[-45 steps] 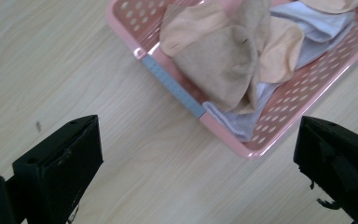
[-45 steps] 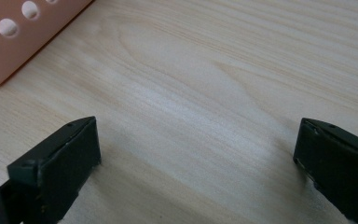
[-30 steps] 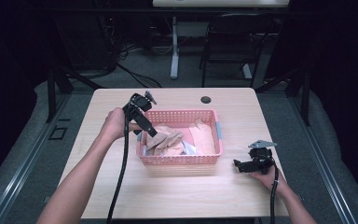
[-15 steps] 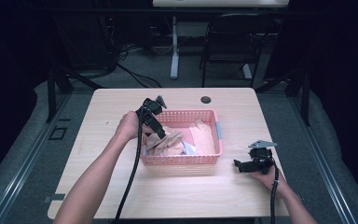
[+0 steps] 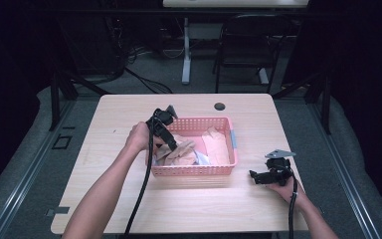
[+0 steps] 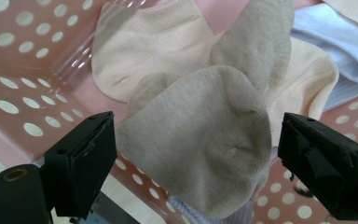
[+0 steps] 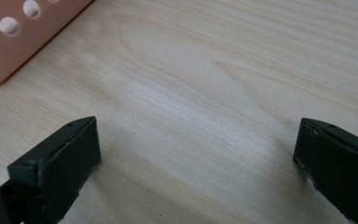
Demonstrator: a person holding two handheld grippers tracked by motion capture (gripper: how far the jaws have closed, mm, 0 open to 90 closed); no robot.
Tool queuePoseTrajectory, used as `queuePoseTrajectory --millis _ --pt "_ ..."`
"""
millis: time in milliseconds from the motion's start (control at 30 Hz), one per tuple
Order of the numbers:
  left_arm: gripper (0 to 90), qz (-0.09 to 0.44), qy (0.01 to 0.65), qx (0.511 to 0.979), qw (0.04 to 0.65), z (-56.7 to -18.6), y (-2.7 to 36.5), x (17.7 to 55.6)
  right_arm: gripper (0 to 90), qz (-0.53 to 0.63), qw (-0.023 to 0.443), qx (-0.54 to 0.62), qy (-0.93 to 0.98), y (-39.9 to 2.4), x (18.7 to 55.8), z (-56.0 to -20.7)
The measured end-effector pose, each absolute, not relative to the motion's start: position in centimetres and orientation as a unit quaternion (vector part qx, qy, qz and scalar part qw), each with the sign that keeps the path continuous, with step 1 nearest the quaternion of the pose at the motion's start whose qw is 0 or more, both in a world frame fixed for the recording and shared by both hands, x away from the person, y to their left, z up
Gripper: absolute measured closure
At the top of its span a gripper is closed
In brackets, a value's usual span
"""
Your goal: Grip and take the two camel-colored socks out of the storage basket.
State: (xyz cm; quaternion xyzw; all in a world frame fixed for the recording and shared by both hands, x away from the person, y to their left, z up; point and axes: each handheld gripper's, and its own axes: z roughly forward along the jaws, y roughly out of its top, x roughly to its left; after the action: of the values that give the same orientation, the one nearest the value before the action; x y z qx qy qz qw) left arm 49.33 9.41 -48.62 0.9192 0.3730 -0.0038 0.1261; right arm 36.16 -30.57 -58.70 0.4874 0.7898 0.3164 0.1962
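A grey-beige knitted sock (image 6: 200,144) is seen at the middle of the left gripper view, lying bunched on top of a paler cream sock (image 6: 149,51) and a light blue cloth (image 6: 340,51) at the upper right. It rests inside a pink perforated plastic basket (image 5: 229,169), which stands at the centre of the pale wooden desk (image 5: 114,112) in the high view.

The left claw (image 6: 196,158) is held over the left part of the basket, and its jaws have just been closing a little. They are spread wide on either side of the sock, which lies between them, but no pad is seen pressing on the fabric, so nothing is gripped yet.

The step in hand is judged to be the reach for the sock. The next move calls for the jaws to be lowered slightly and closed on its raised fold, so that it can be lifted free of the pile.

The right claw (image 7: 196,158) is parked low over bare desk at the lower right of the high view, its jaws wide apart and empty.
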Motion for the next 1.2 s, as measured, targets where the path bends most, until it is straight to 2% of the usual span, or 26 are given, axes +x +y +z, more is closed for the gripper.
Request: queuePoseTrajectory --millis 400,633,700,1033,1200 --pt "13.2 -0.008 0.383 0.917 0.115 -49.8 9.8 49.5 0.0 0.316 0.196 0.487 0.79 -30.6 36.1 -58.7" --pt "19.5 0.001 0.388 0.915 0.11 -49.9 9.9 49.4 0.0 0.315 0.196 0.487 0.79 -30.6 36.1 -58.7" --pt "27.0 0.006 0.391 0.914 0.107 -49.9 10.1 49.5 0.0 0.315 0.196 0.487 0.79 -30.6 36.1 -58.7" --pt "40.5 0.005 0.402 0.911 0.086 -50.3 10.1 49.5 0.0 0.316 0.197 0.487 0.79 -30.6 36.1 -58.7" --pt "52.2 0.005 0.401 0.912 0.081 -50.4 10.0 49.4 0.0 0.316 0.197 0.487 0.79 -30.6 36.1 -58.7"
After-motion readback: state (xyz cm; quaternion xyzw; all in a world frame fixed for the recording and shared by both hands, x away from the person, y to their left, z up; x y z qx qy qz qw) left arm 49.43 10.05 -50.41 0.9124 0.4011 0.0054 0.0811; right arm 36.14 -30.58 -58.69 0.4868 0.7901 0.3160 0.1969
